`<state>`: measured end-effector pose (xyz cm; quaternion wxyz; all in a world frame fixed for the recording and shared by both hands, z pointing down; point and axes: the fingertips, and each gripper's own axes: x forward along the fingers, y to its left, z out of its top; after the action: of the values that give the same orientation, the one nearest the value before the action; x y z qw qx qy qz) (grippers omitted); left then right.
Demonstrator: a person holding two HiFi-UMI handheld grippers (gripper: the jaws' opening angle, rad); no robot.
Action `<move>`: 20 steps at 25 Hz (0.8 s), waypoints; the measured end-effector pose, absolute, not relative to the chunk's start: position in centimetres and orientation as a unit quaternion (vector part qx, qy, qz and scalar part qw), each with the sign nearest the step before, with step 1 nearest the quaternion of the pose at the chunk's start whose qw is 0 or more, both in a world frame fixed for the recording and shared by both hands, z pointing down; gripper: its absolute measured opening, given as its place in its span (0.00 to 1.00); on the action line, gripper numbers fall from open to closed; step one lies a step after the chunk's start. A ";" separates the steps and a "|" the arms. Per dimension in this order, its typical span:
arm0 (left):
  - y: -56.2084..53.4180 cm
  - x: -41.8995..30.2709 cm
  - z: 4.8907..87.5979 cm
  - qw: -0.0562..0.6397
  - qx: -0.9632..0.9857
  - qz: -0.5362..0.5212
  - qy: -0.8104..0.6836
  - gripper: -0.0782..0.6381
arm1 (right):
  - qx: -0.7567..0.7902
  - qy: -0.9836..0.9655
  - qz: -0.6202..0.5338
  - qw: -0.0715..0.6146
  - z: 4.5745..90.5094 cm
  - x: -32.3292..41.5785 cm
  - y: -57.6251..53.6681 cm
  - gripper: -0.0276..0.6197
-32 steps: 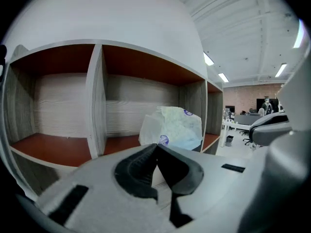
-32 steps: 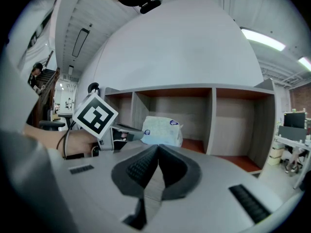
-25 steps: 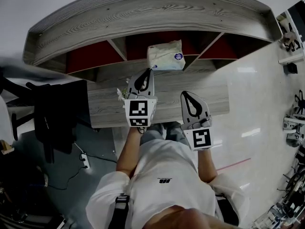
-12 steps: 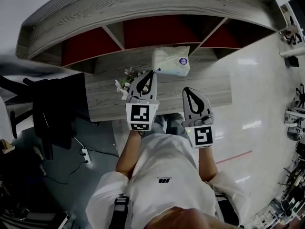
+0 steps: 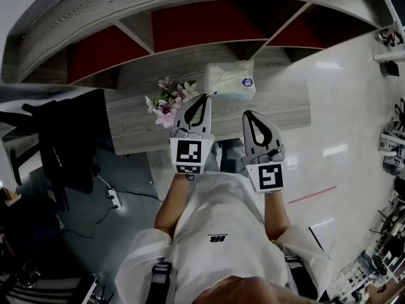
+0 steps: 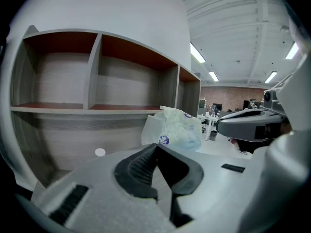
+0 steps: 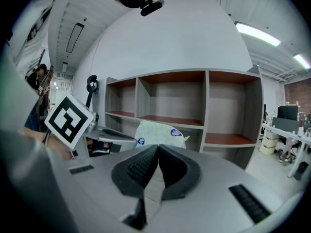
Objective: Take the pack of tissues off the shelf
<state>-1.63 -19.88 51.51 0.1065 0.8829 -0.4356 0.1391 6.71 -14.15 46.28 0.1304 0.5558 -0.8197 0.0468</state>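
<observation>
My left gripper (image 5: 204, 99) is pinched shut on a corner of the tissues (image 5: 231, 81). They hang at upper centre of the head view, out in front of the shelf (image 5: 190, 27), over the worktop (image 5: 281, 106). My right gripper (image 5: 249, 114), lower right of them, is pressed together on nothing. Flowers (image 5: 166, 100) stand to their left.

My head camera looks steeply down onto my left gripper (image 5: 204, 97), right gripper (image 5: 248, 113) and shelf (image 5: 158, 5). Each gripper camera sits close behind its jaws, facing the shelf; all share the tissues (image 5: 231, 81).
</observation>
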 end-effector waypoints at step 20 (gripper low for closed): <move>-18.2 1.0 61.0 0.143 0.887 0.185 -0.398 0.15 | 0.558 -0.808 0.084 0.170 54.4 8.4 -15.1 0.08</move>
<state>0.97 -18.19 61.02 0.1428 0.8871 -0.3979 0.1852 8.41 -15.05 54.39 0.1704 0.5576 -0.8080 0.0842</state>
